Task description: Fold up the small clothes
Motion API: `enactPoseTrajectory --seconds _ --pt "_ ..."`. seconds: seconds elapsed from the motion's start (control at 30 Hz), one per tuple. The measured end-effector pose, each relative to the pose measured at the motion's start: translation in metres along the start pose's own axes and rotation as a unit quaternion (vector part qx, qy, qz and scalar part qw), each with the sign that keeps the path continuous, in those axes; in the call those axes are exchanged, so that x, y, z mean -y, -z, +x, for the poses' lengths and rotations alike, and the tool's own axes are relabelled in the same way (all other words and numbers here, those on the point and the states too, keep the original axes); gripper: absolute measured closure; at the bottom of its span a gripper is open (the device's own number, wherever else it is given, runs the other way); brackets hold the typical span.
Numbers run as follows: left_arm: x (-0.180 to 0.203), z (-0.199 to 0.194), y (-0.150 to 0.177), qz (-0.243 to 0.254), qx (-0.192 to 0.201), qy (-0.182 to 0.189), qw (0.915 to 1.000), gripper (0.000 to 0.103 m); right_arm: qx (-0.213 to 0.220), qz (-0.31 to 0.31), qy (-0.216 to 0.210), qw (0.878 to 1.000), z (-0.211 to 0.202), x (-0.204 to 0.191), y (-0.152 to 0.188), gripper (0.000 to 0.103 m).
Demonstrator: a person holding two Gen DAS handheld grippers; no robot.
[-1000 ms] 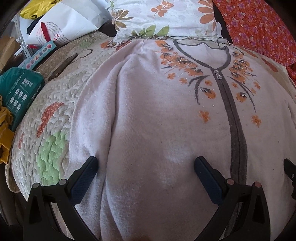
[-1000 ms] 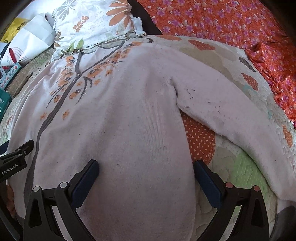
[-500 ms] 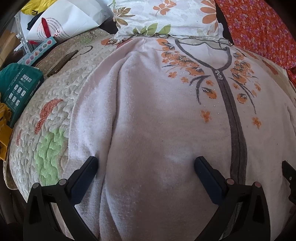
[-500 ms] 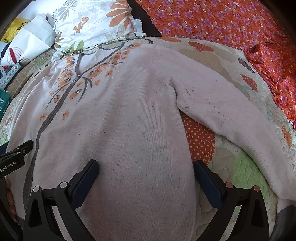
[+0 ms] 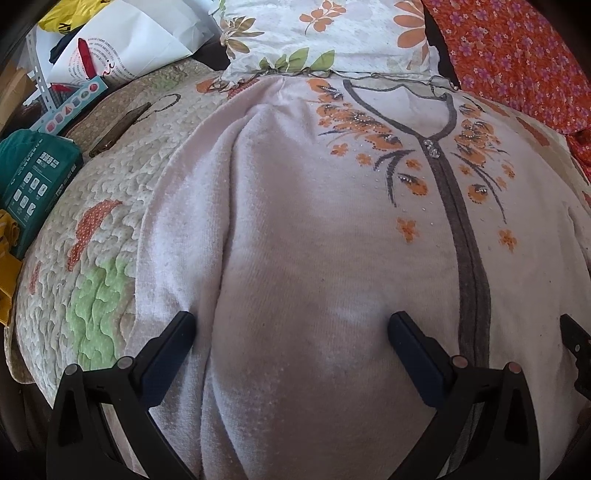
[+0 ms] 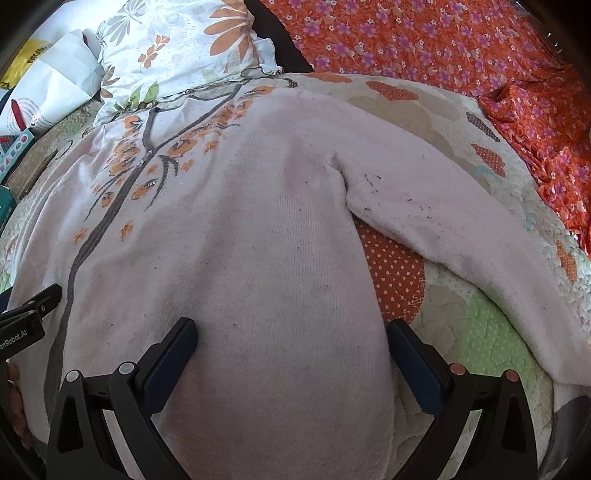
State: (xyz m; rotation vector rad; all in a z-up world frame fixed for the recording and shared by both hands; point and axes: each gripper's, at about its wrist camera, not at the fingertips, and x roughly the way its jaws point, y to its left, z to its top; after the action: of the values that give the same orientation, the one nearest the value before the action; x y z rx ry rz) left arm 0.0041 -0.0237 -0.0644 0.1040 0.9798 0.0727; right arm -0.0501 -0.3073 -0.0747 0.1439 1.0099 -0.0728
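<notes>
Pale pink knitted cardigan with a grey placket and orange flower embroidery [image 5: 332, 229] lies face up and spread flat on the quilted bed cover with green and orange patches [image 5: 99, 258]. Neckline points to the head edge of the bed, just under the white pillow with orange flowers [image 5: 332, 33]. Hem is toward the near edge, under both tools.

Left tool [image 5: 291, 332]: jaws wide apart, holding nothing, hovering low over the lower left part of the cardigan body. Left sleeve [image 5: 177, 236] lies folded alongside the body, touching it. Whether the fingertips touch the knit cannot be told.

Right tool [image 6: 291, 339]: jaws equally wide, empty, over the lower right part of the body. Right sleeve [image 6: 461, 236] lies stretched out toward the right edge of the bed, apart from the body below the armpit, with dotted orange quilt showing in the gap.

Step in hand, by my reading: garment laid out, no fold made yet; both tools placed near the hem for a first grasp.

Next move likely calls for either bringing the right sleeve across the body, or closing each tool on the hem and carrying it up to the neckline. Soft knit; pinch a full layer, lift both sides evenly.

Orange floral sheet [image 6: 443, 55] beyond the right edge; teal box [image 5: 33, 184] and papers at the left edge.
</notes>
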Motion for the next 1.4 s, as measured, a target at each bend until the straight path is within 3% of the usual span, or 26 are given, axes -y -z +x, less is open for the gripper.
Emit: enactPoseTrajectory --seconds 0.67,0.8,0.9,0.97,1.07,1.17,1.23,1.33,1.4 --pt "0.000 0.000 0.000 0.001 0.001 -0.001 1.0000 0.000 0.011 0.001 0.000 1.000 0.000 -0.001 0.002 0.000" --pt "-0.006 -0.005 -0.004 0.006 -0.021 0.019 0.9996 0.003 0.014 0.003 -0.001 1.000 -0.001 0.000 0.004 0.000" --pt "-0.024 -0.027 -0.005 -0.012 -0.003 0.058 0.9982 0.017 0.014 0.004 -0.002 1.000 -0.001 0.000 0.004 0.000" --pt "-0.043 -0.042 -0.006 -0.023 0.015 0.071 0.9971 0.017 0.015 0.005 -0.003 1.000 -0.001 0.000 0.005 0.000" --pt "-0.083 -0.057 -0.005 -0.060 0.044 0.043 0.9963 0.017 0.017 0.003 -0.004 1.000 -0.001 -0.001 0.005 0.000" --pt "-0.123 -0.049 0.003 -0.095 0.031 0.009 0.9950 0.017 0.017 0.002 -0.001 1.000 0.000 -0.001 0.005 0.000" --pt "-0.139 -0.036 0.008 -0.110 -0.003 0.023 0.9936 0.018 0.018 0.001 0.001 1.000 0.000 -0.002 0.005 0.000" --pt "-0.141 -0.016 0.012 -0.125 -0.054 0.090 0.9867 0.046 0.020 0.001 0.003 1.000 0.000 -0.002 0.005 0.000" --pt "-0.136 -0.013 0.011 -0.119 -0.058 0.085 0.9875 0.059 0.021 0.001 0.002 1.000 0.000 -0.002 0.006 0.000"
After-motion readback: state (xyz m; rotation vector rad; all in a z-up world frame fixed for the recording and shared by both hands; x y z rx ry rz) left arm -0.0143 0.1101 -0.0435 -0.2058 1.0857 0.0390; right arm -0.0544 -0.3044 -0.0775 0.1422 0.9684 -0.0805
